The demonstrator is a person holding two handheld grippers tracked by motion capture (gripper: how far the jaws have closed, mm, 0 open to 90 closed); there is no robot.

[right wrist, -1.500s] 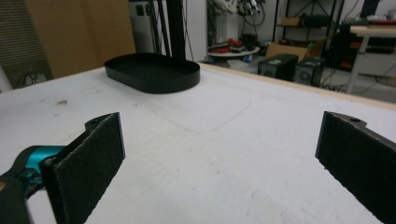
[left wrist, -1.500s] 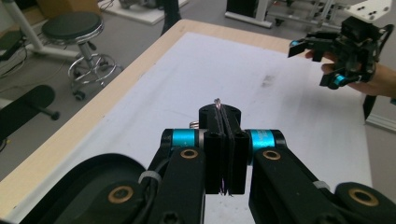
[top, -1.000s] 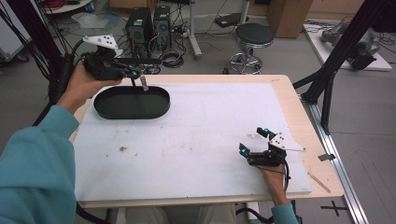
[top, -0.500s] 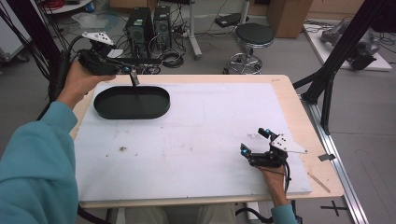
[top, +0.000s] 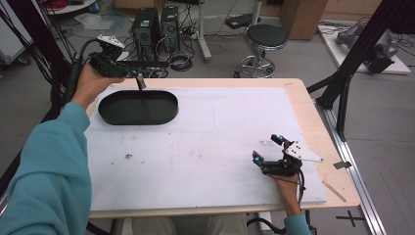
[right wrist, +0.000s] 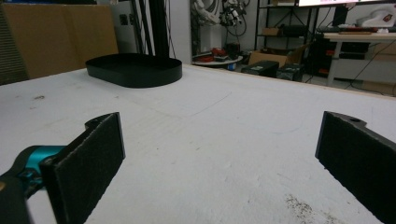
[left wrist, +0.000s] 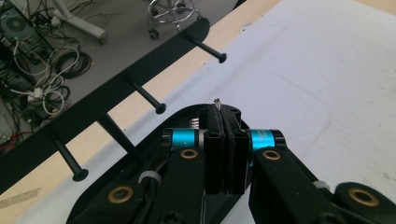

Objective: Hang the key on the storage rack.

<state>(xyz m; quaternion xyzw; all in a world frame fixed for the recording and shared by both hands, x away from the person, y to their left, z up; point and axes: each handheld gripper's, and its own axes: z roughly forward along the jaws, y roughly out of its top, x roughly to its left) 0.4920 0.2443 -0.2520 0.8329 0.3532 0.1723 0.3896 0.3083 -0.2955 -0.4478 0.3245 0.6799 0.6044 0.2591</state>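
My left gripper (top: pixel 138 74) hovers over the far rim of a black oval tray (top: pixel 138 120) at the table's far left. Its jaws are shut on a thin grey metal piece (top: pixel 141 83) that hangs down toward the tray. In the left gripper view the jaws of this gripper (left wrist: pixel 225 112) are pressed together, with the metal piece's tip (left wrist: pixel 216 101) poking out above them and the tray rim (left wrist: pixel 177 116) below. My right gripper (top: pixel 266 148) rests on the white sheet at the front right, open with nothing between its pads (right wrist: pixel 100 149). The tray (right wrist: pixel 135 70) shows far off in the right gripper view.
A black bar with several knobbed pegs (left wrist: pixel 116 100) crosses beyond the left jaws near the table's far edge (top: pixel 220 82); I cannot tell what carries it. A white sheet (top: pixel 210 142) covers the wooden table. Computers, cables and a stool (top: pixel 266 36) stand on the floor behind.
The left gripper with the metal piece has shifted a little to the left over the tray's far rim. The right gripper has stayed put.
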